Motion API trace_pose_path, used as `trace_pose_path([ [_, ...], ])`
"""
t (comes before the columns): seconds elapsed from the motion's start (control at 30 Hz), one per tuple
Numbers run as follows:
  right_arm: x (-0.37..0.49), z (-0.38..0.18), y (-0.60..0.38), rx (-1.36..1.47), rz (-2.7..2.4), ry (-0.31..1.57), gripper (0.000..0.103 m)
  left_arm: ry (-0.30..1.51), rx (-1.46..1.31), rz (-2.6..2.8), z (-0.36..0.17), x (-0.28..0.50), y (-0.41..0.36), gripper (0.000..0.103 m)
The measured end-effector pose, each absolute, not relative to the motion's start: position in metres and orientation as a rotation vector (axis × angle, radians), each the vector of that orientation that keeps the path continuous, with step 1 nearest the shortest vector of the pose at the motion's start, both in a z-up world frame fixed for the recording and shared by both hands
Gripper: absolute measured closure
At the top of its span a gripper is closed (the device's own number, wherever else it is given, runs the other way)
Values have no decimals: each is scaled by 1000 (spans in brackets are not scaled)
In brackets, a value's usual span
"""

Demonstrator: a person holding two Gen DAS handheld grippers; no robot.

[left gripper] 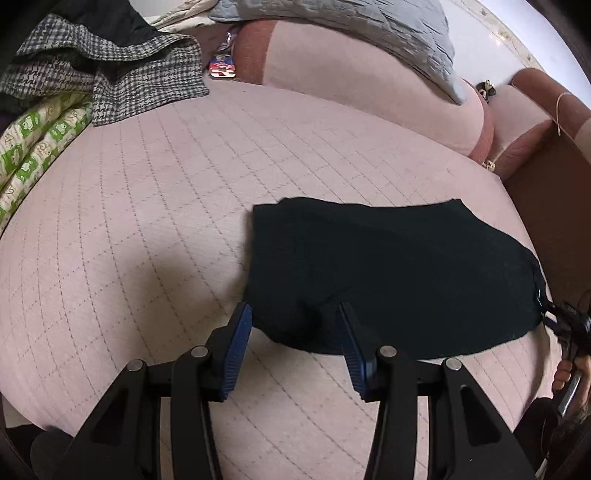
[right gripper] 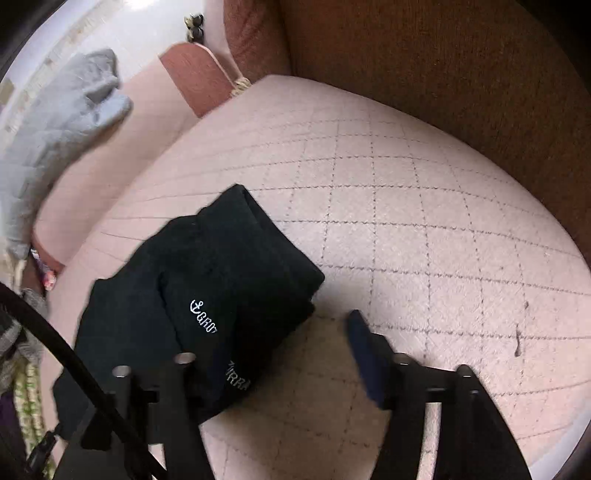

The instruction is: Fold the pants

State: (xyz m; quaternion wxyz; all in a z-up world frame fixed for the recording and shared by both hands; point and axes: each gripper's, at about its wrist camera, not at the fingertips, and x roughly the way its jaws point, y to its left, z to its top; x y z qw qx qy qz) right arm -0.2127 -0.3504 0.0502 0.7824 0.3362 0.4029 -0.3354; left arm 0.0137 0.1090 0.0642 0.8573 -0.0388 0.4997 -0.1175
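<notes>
The black pants (left gripper: 388,273) lie folded into a compact bundle on the pink quilted seat (left gripper: 147,221). My left gripper (left gripper: 295,314) stands open, its blue pads on either side of the bundle's near left corner without pressing it. In the right wrist view the pants (right gripper: 229,280) show white lettering and lie to the left. My right gripper (right gripper: 295,328) is open: its right finger (right gripper: 364,350) is over bare seat (right gripper: 406,221), while the left finger is lost against the dark cloth. A hand (left gripper: 565,373) shows at the bundle's right end.
A houndstooth garment (left gripper: 110,70) and a green patterned cloth (left gripper: 33,147) are piled at the far left. A grey quilted pillow (left gripper: 351,33) rests on the pink backrest (left gripper: 369,85). A brown surface (right gripper: 461,74) borders the seat's right side.
</notes>
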Motion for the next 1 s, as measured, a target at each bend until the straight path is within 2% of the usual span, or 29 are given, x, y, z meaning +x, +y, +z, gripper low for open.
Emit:
trace_pose_path([
  [0.03, -210, 53, -347, 719, -721, 883, 55, 1052, -80, -250, 65, 13, 107, 57],
  [0.07, -209, 57, -343, 713, -710, 893, 56, 1052, -81, -257, 66, 12, 105, 57],
  [0.23, -229, 69, -333, 726, -676, 804, 56, 1023, -105, -283, 76, 1, 97, 57],
  [0.43, -237, 46, -347, 855, -668, 783, 55, 1027, -104, -312, 76, -6, 86, 57],
  [0.47, -236, 46, -345, 846, -670, 780, 58, 1030, -104, -314, 76, -8, 85, 57],
  [0.5, -235, 48, -342, 831, -659, 781, 78, 1032, -105, -315, 75, -8, 85, 57],
  [0.53, -231, 47, -342, 836, -627, 783, 93, 1035, -106, -318, 74, -9, 85, 57],
  [0.77, -222, 82, -332, 705, -631, 705, 96, 1037, -117, -323, 73, -12, 84, 57],
  [0.8, -222, 87, -334, 690, -644, 691, 103, 1034, -113, -324, 73, -12, 82, 57],
  [1.0, -232, 71, -359, 653, -841, 803, 102, 1049, -117, -326, 66, -14, 82, 56],
])
